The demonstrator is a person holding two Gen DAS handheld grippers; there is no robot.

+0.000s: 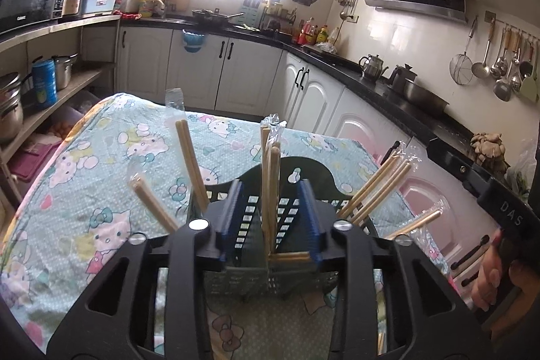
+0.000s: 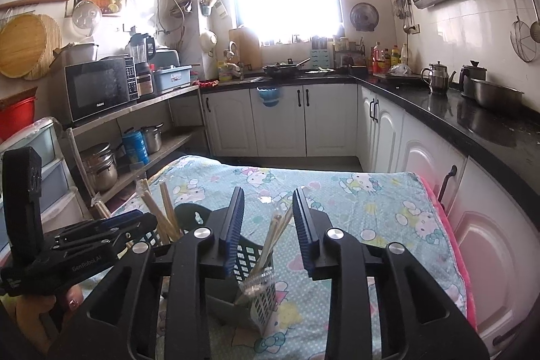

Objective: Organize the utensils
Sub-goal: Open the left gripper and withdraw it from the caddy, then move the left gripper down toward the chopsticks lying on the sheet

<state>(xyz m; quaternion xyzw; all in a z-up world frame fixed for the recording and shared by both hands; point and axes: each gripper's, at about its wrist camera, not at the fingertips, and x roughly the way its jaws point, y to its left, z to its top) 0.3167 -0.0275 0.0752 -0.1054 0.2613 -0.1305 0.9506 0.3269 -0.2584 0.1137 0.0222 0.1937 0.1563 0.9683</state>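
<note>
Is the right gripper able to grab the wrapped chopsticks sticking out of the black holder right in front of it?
Probably yes. The right gripper has its jaws apart, and the wrapped chopsticks lean up between them from the black holder. Nothing blocks them; the left gripper is off to the side.

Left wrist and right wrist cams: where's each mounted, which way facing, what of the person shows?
Left wrist: on the left gripper, facing the window over the chopstick holder; right-hand fingers show.
Right wrist: on the right gripper, facing likewise, with wrapped chopsticks between open jaws; left hand shows.
Shared: holder, patterned tablecloth, window.
</note>
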